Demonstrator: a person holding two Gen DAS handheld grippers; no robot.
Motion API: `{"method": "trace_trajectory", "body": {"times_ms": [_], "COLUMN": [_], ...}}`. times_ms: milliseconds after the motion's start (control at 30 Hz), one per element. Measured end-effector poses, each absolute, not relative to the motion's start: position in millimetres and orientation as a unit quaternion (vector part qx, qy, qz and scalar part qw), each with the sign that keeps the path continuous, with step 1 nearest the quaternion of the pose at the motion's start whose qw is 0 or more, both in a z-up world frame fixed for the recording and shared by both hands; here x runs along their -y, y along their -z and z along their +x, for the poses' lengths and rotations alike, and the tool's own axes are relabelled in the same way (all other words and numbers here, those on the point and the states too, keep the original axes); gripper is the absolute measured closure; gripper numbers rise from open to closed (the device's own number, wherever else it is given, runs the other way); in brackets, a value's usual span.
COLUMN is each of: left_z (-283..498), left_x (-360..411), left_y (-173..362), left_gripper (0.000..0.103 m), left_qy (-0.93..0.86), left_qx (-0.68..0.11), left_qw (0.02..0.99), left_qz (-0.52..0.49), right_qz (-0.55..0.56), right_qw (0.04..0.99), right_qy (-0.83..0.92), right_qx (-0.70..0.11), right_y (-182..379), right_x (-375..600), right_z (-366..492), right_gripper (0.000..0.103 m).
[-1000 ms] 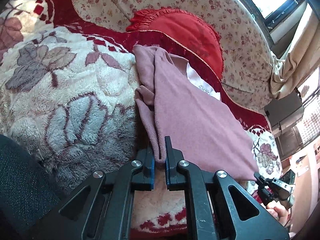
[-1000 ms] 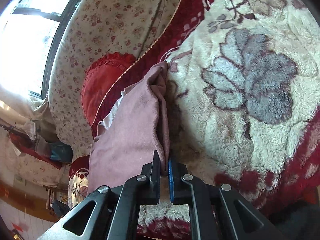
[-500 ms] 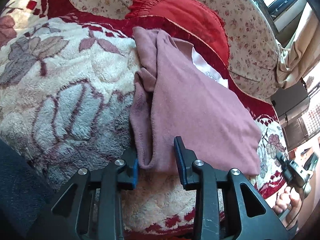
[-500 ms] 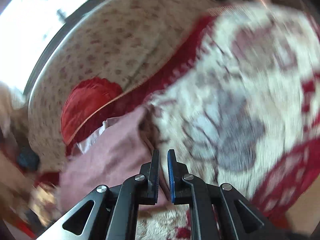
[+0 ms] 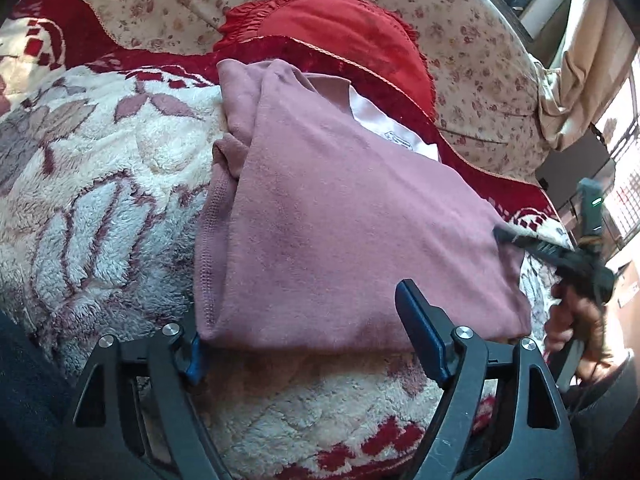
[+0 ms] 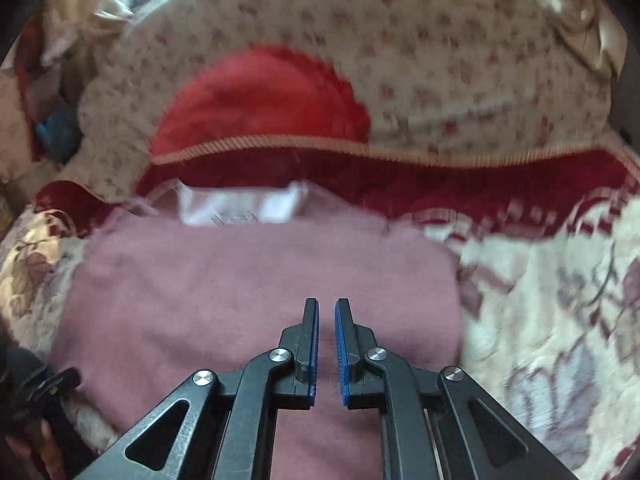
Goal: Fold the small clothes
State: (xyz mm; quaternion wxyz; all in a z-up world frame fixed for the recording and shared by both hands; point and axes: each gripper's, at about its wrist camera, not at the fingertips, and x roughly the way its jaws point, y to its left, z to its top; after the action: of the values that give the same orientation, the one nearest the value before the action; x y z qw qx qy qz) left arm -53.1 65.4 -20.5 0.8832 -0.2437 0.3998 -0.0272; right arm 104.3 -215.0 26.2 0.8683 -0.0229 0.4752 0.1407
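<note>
Left wrist view first: pink garment (image 5: 340, 216) lies folded into a rough rectangle on the fluffy floral blanket (image 5: 92, 208), with a white label (image 5: 384, 128) peeking out at the far edge by the red cushion (image 5: 344, 36). The left gripper (image 5: 316, 344) has just been opening, and its jaws now stand wide apart at the near hem, with only the garment's corner between them, not pinched. To do this release well I'd back straight off so the blue pads don't snag the hem and undo the fold.

Right wrist view, a bit blurry: right gripper (image 6: 326, 344) hangs over the middle of the garment with its jaws nearly together and nothing between them. Maybe good for patting the fold flat.
</note>
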Motion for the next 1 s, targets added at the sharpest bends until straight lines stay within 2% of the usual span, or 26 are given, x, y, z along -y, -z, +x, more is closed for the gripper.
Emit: {"method": "trace_trajectory", "body": {"times_ms": [133, 233, 1000], "left_z": [-49, -46, -48], "left_x": [-64, -59, -78], "left_y": [21, 21, 21], "left_gripper": [0.018, 0.009, 0.004], "left_qy": [0.014, 0.027, 0.053], "left_qx": [-0.398, -0.400, -0.386], "left_qw": [0.881, 0.883, 0.865], "left_qz": [-0.255, -0.245, -0.317], "right_qz": [0.029, 0.012, 0.029], "right_qw": [0.859, 0.863, 0.870], "right_qy": [-0.127, -0.122, -0.111], "right_qx": [-0.495, -0.490, -0.479], "right_y": [-13, -12, -11], "right_x": [225, 221, 221], "right_z": [107, 104, 101], "right_gripper": [0.096, 0.095, 0.093]}}
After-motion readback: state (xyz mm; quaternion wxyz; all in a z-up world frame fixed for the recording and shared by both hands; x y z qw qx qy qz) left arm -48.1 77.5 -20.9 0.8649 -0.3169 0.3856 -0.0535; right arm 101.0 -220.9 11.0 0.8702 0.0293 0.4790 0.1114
